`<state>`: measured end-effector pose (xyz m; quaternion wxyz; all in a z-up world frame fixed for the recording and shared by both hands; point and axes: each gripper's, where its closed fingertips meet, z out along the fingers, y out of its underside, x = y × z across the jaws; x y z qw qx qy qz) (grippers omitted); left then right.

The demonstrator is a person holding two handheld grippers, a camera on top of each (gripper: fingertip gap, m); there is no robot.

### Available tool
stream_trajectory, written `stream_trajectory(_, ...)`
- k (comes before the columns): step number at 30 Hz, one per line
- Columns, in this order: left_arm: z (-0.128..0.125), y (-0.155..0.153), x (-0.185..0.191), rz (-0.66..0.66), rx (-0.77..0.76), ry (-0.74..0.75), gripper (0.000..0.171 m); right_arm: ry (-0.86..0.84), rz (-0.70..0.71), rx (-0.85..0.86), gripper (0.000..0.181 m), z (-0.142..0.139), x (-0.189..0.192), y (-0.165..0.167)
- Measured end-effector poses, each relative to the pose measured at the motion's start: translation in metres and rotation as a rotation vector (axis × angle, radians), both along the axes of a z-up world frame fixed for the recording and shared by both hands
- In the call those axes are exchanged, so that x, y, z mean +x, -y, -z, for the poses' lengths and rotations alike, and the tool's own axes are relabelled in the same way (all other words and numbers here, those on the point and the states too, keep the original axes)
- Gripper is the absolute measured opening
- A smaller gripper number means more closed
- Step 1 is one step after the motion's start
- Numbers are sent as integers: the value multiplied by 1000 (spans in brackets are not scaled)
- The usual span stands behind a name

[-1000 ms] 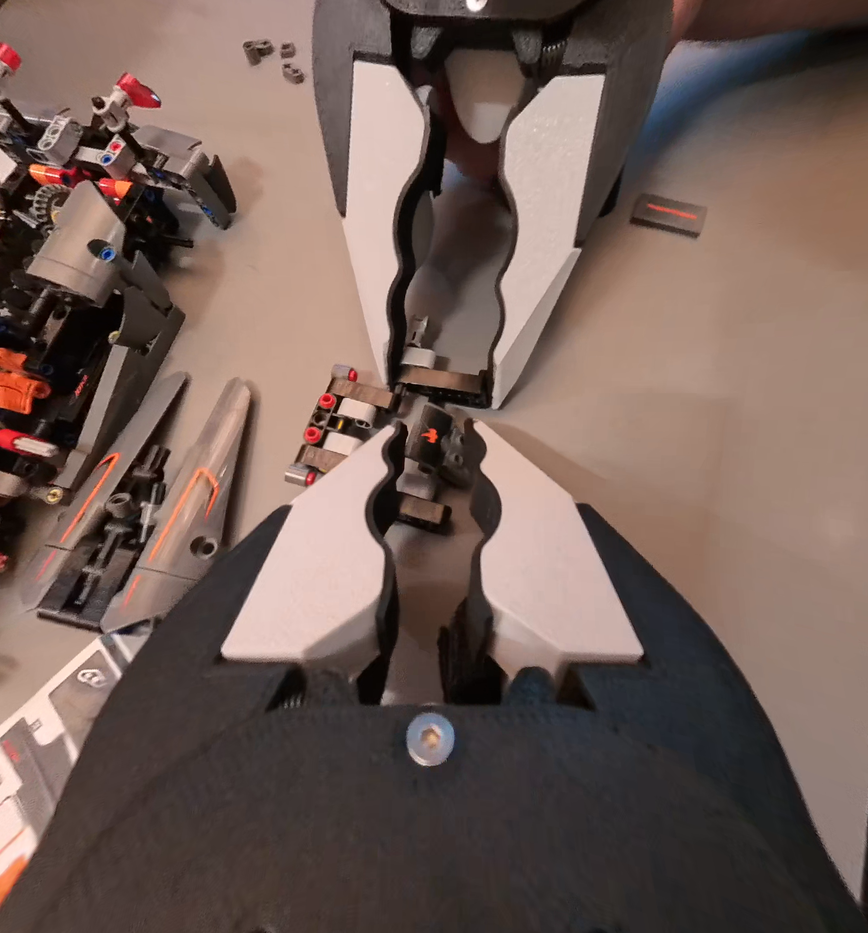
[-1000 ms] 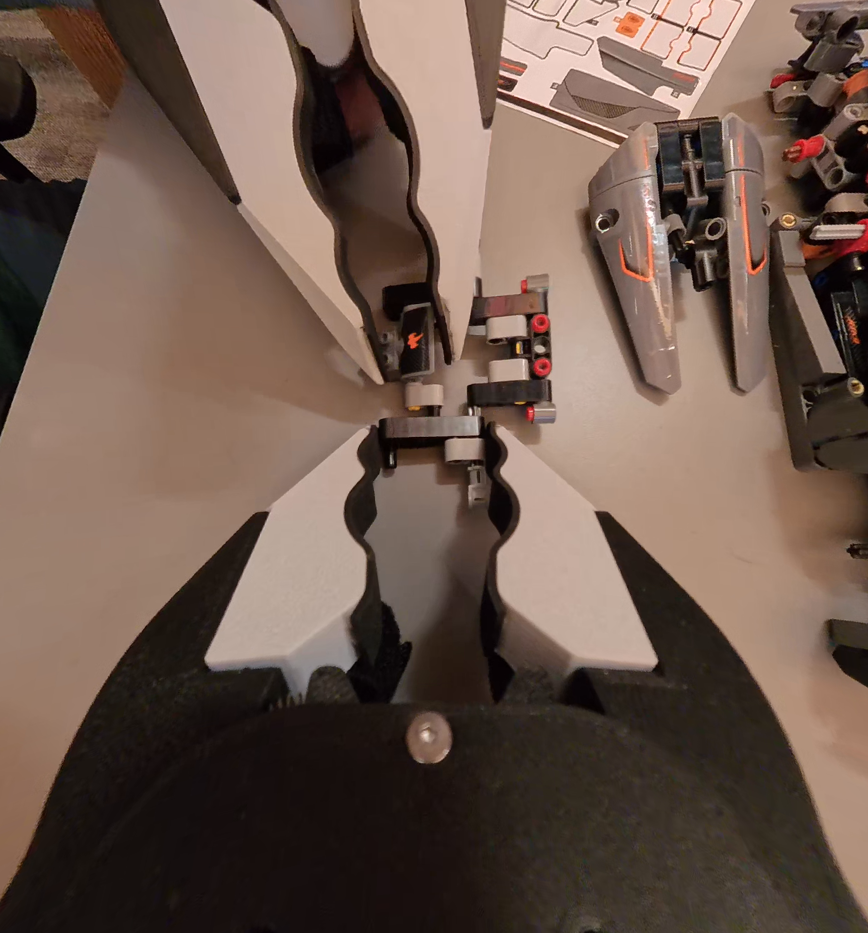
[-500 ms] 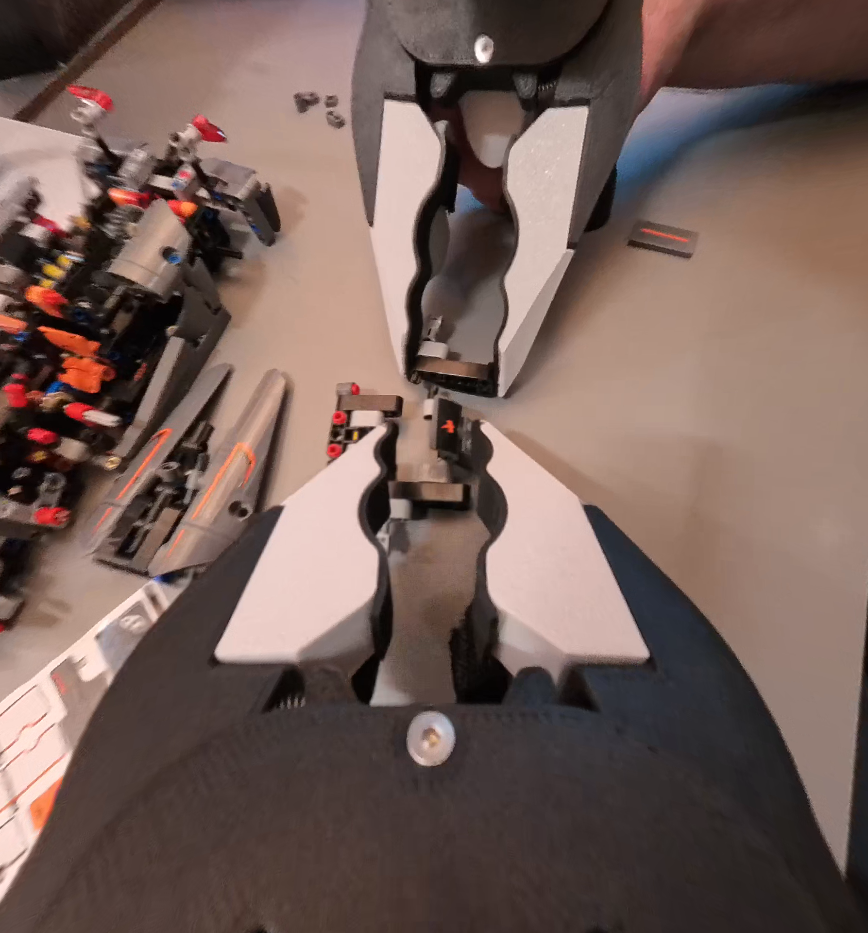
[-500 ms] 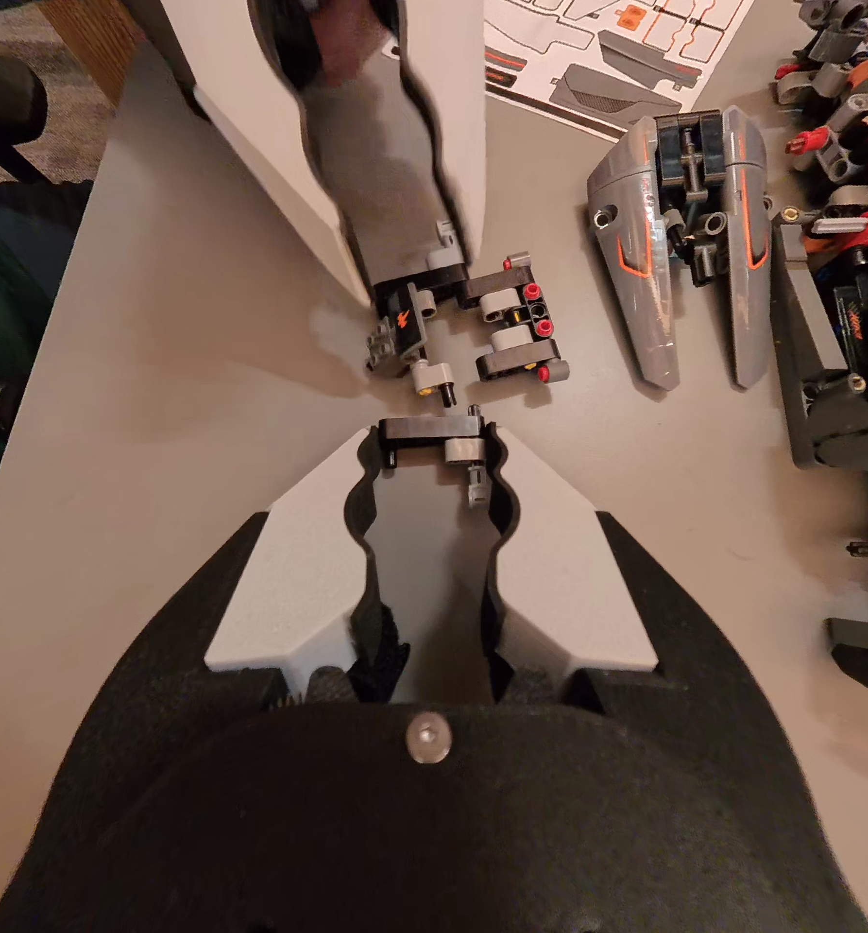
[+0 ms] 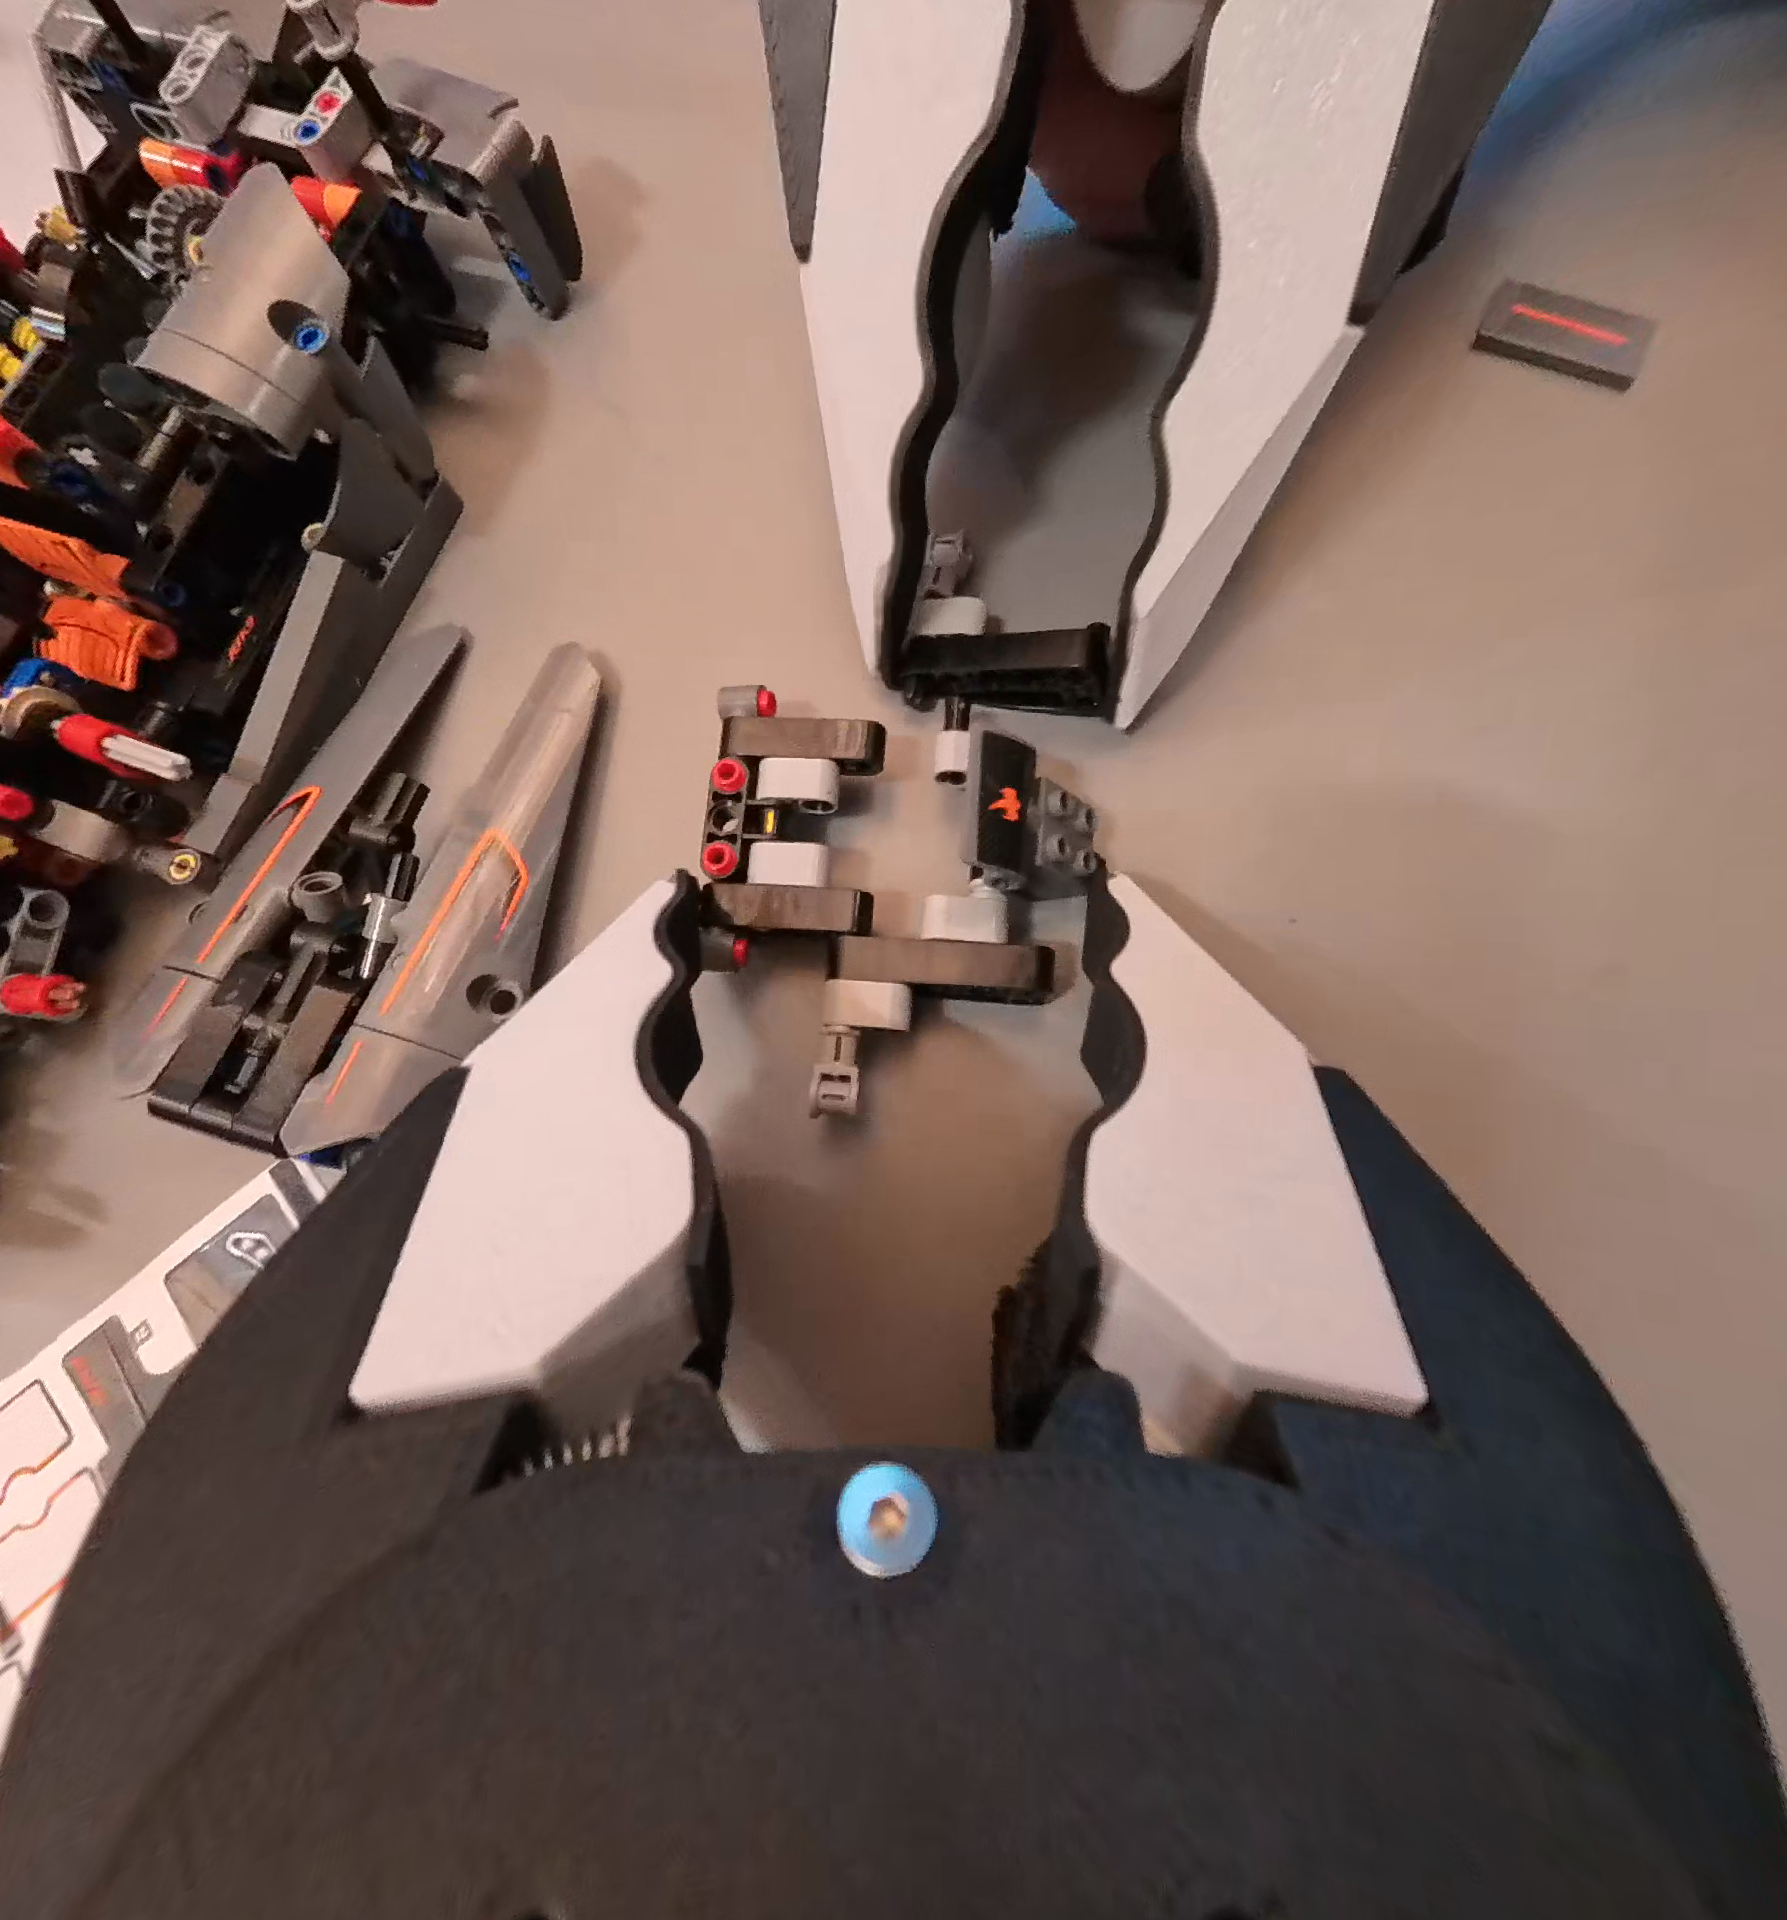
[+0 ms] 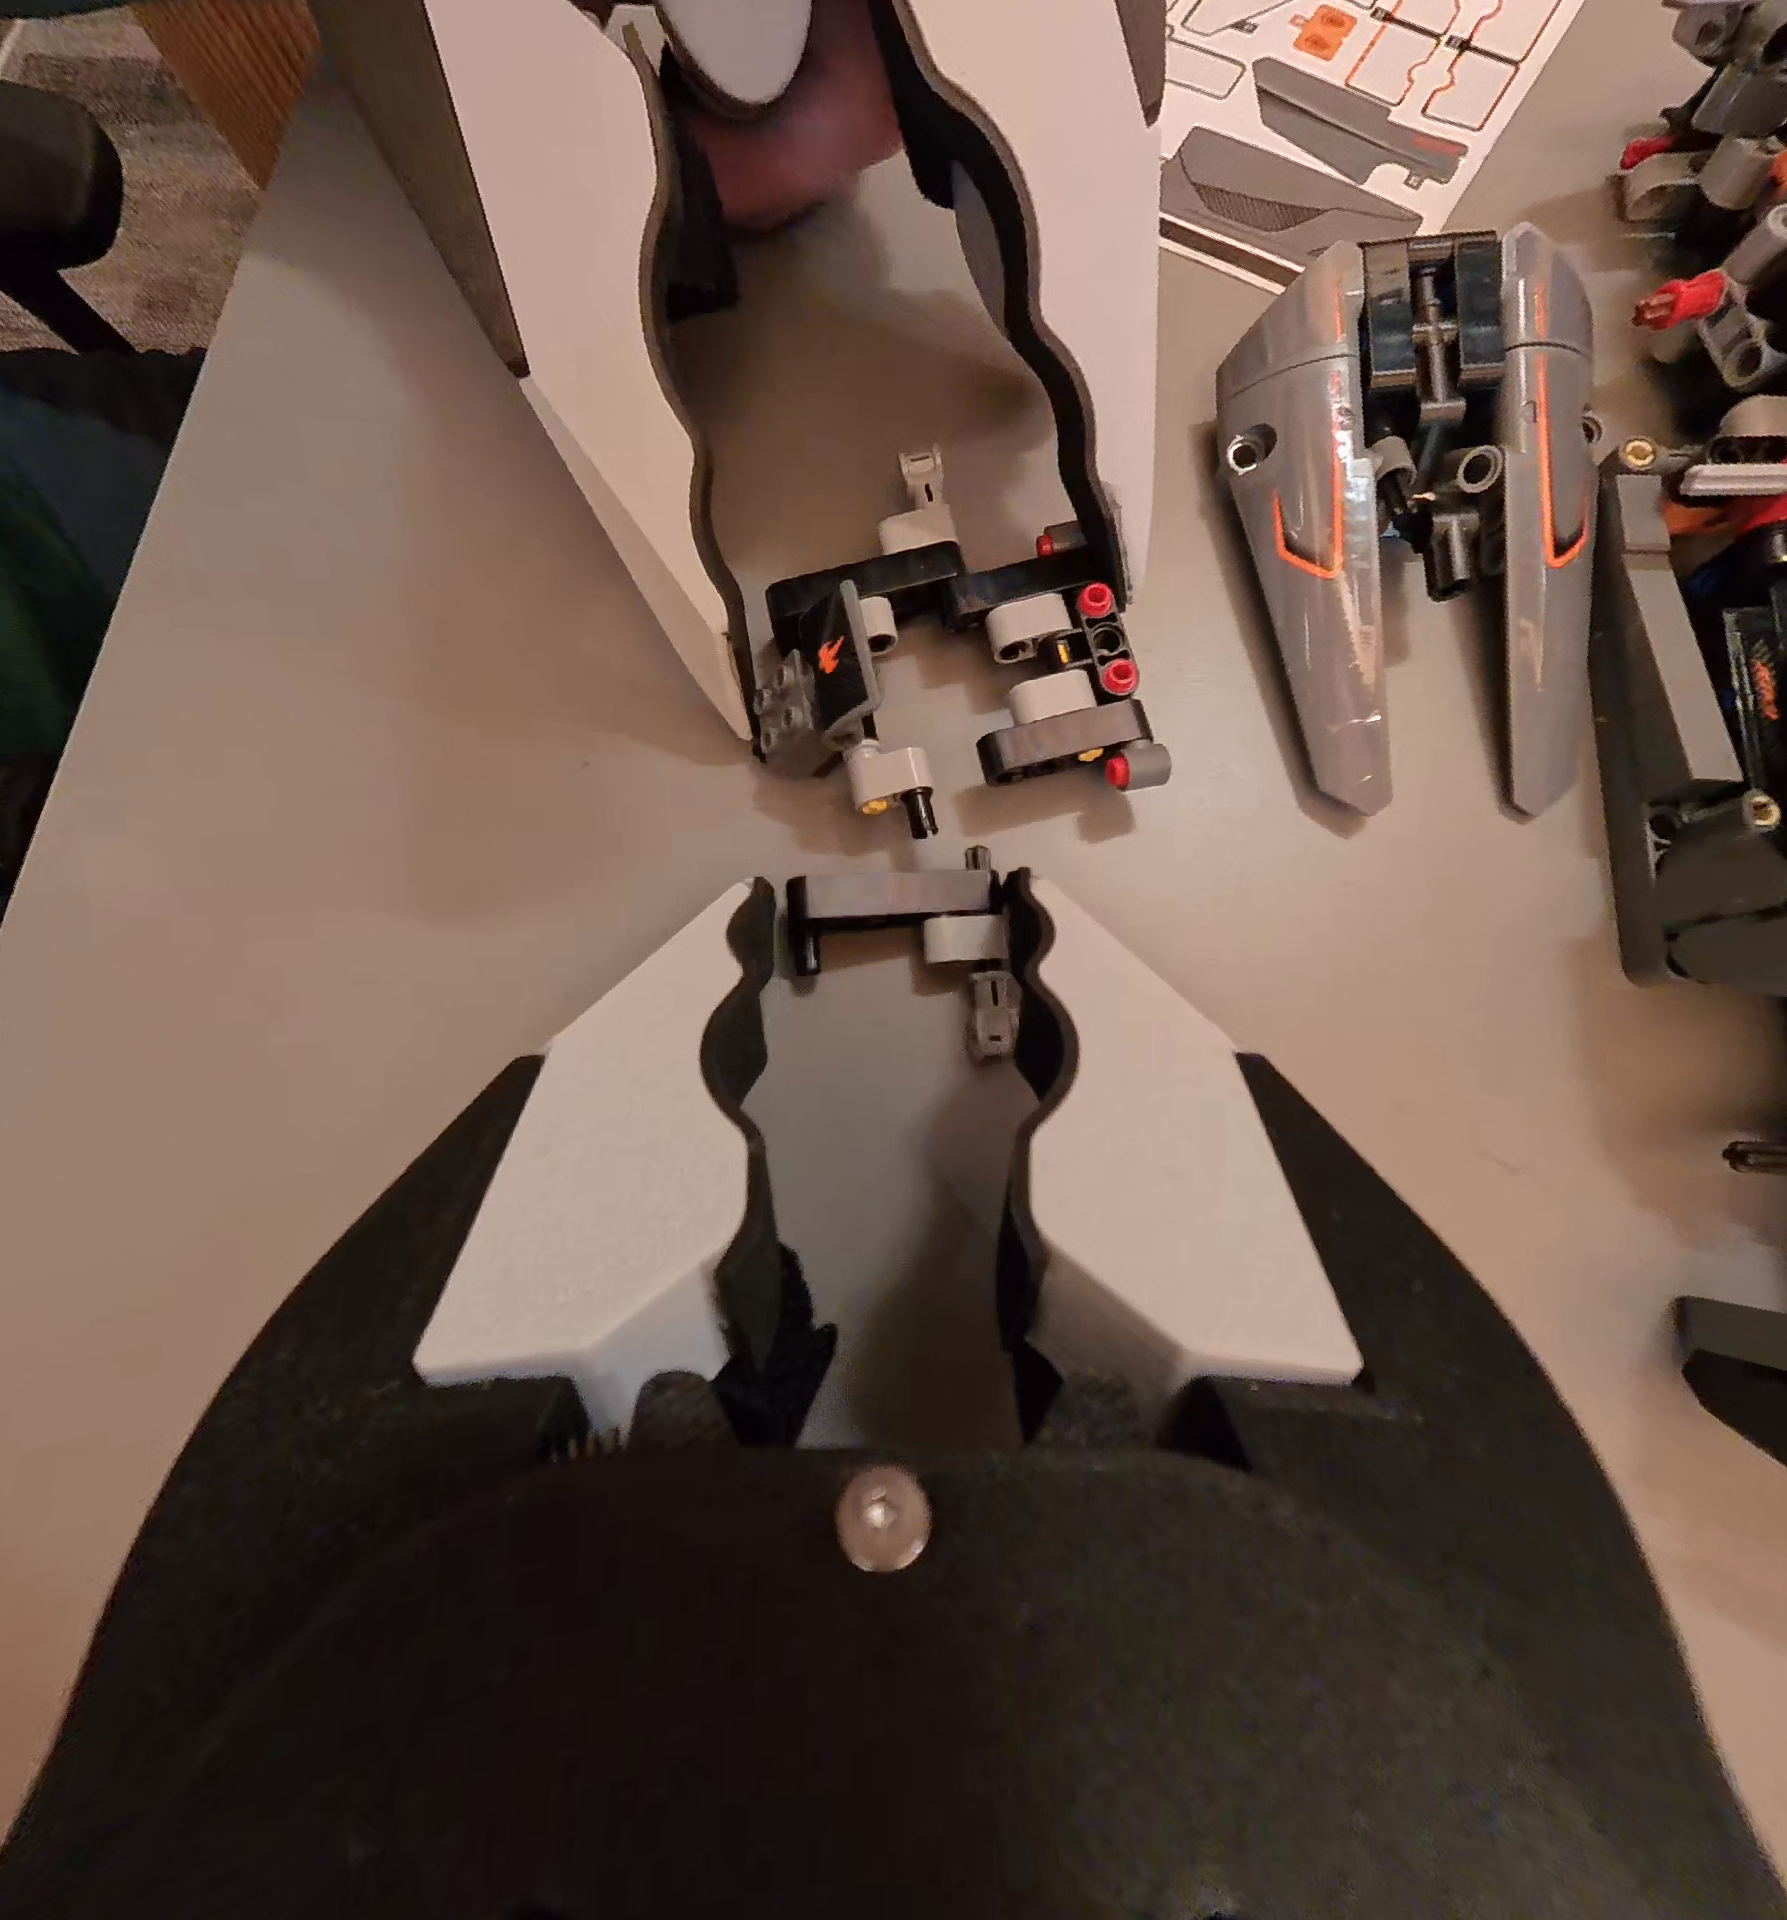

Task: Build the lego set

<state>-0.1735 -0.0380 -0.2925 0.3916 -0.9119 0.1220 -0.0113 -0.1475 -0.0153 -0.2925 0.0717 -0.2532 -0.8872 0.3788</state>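
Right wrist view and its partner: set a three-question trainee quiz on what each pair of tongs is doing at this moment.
1. True or false: the right tongs are empty.
2. Where is the twin grey panel piece with orange lines? A: lying on the table, free of both tongs. B: gripped by the left tongs. C: lying on the sticker sheet.
3. Fill in: the left tongs stand ___ around a small sub-assembly lying on the table.

Key: 1 false, they grip a black beam with a light grey connector. 2 A. 3 open.
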Motion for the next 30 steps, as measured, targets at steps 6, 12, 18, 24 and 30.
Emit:
stream_trajectory(6,0,0,0,7,-1,4,72,25,16,-27,39,-1,-1,-4)
stream_trajectory(12,0,-1,1,23,1,12,72,5,6,-22,39,-1,-4,-2)
stream_trajectory(18,-1,-1,2,40,5,23,71,-64,-25,-7,39,-6,-8,0)
stream_trajectory(24,-1,-1,4,53,5,43,71,-79,-72,6,38,-7,-6,1)
stream_trajectory(30,-1,0,5,56,4,40,71,-85,-100,51,38,-2,-5,3)
